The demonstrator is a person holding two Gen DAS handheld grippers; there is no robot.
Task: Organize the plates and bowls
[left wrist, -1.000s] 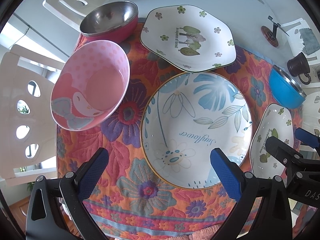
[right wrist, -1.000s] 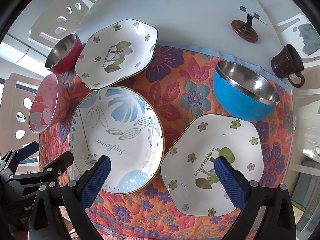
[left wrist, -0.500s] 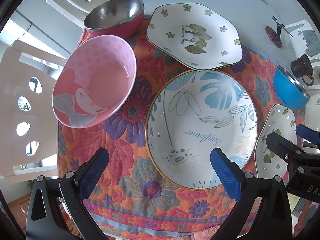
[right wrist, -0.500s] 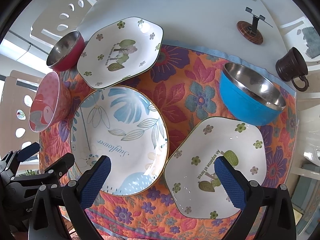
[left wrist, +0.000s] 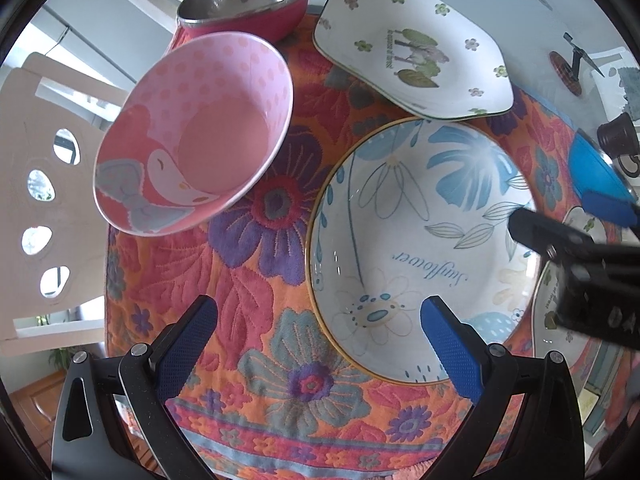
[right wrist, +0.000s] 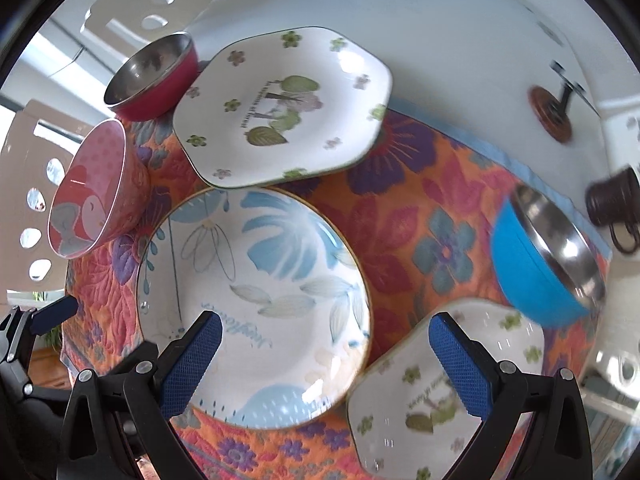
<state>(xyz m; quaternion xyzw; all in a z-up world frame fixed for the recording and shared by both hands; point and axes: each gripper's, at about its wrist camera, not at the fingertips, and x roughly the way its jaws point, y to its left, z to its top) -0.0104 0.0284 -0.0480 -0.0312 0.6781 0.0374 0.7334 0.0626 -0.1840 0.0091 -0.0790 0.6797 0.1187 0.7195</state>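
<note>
My left gripper (left wrist: 320, 340) is open and empty above the floral mat, between the pink cartoon bowl (left wrist: 196, 136) and the round Sunflower plate (left wrist: 424, 248). My right gripper (right wrist: 324, 356) is open and empty over that round plate (right wrist: 256, 300) and the near hexagonal flower plate (right wrist: 448, 392). A second hexagonal plate (right wrist: 280, 104) lies at the back, also in the left wrist view (left wrist: 412, 48). A red steel bowl (left wrist: 244, 0) and a blue steel bowl (right wrist: 548, 256) stand on the mat. The right gripper (left wrist: 600, 248) reaches in over the round plate's right edge in the left view.
The floral quilted mat (left wrist: 248, 264) covers a white table (right wrist: 400, 12). A dark brown cup (right wrist: 616, 208) and a small wooden stand (right wrist: 552, 112) sit at the back right. White chairs (left wrist: 44, 184) stand at the left and behind.
Both grippers have moved forward and lower toward the dishes. The right gripper has swung left, now over the round plate, and reaches further into the left view.
</note>
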